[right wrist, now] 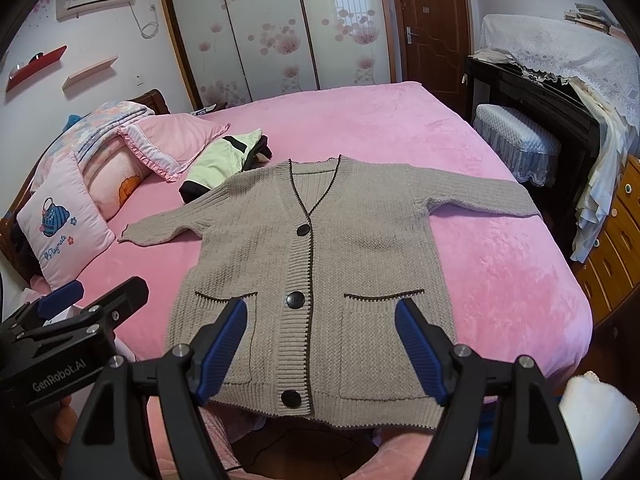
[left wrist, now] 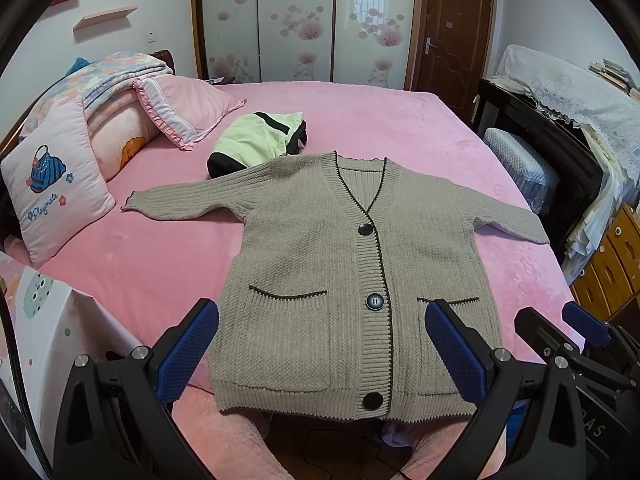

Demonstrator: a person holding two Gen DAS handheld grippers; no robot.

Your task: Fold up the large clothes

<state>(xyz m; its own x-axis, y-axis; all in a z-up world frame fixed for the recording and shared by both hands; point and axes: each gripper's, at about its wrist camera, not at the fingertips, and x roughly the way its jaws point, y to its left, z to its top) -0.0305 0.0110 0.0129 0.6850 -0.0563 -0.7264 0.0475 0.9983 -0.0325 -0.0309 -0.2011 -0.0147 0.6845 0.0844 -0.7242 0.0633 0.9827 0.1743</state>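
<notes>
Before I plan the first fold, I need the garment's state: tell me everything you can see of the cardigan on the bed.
The cardigan is a beige chunky knit with dark trim along its V-neck, front band and two patch pockets. Three dark buttons are fastened. It lies flat, front up, on the pink bedspread, both sleeves spread sideways, its hem at the near edge. Its left shoulder overlaps a green-and-black garment. Neither gripper touches it.

Beige knit cardigan point(left wrist: 320, 256) spread flat on the pink bed

Buttoned front up, three dark buttons, two dark-trimmed pockets; sleeves stretched out left and right, collar far, hem at the near edge.
</notes>
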